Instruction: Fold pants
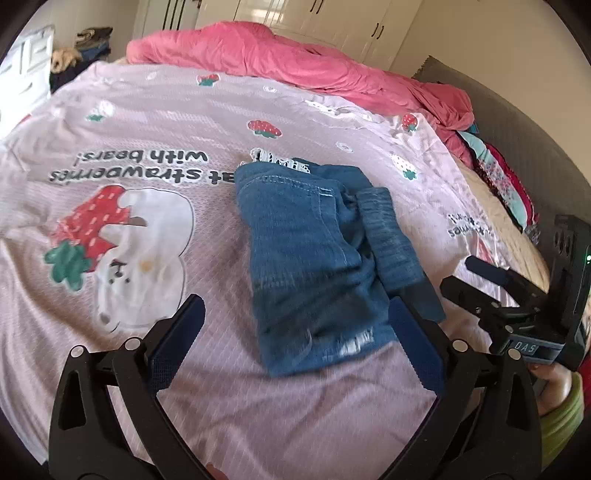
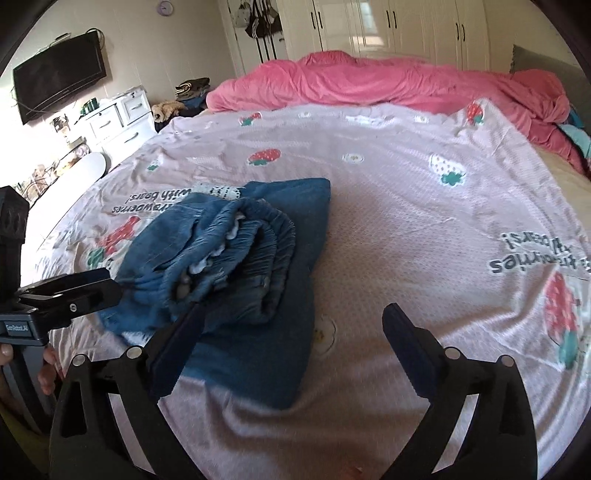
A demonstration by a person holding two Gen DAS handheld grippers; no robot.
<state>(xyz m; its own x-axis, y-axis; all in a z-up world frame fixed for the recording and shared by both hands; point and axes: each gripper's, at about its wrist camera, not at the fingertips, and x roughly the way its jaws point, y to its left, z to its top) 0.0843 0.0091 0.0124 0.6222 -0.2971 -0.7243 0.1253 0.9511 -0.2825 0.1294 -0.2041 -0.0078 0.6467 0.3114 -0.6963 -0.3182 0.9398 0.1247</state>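
Observation:
The blue denim pants (image 1: 314, 254) lie folded in a compact bundle on the pink strawberry bedsheet (image 1: 147, 129). In the right wrist view the pants (image 2: 236, 266) show their elastic waistband on top of the folded legs. My left gripper (image 1: 295, 317) is open and empty, its fingers straddling the bundle's near end just above it. My right gripper (image 2: 295, 325) is open and empty, at the bundle's right side. The right gripper also shows in the left wrist view (image 1: 476, 277), and the left gripper shows in the right wrist view (image 2: 74, 291), both close to the pants.
A pink duvet (image 1: 295, 59) is bunched along the far side of the bed. Colourful clothes (image 1: 502, 177) lie at the right edge by the grey headboard (image 1: 491, 99). White drawers (image 2: 118, 118) and a wall TV (image 2: 59, 77) stand left. Wardrobes (image 2: 406, 26) line the back.

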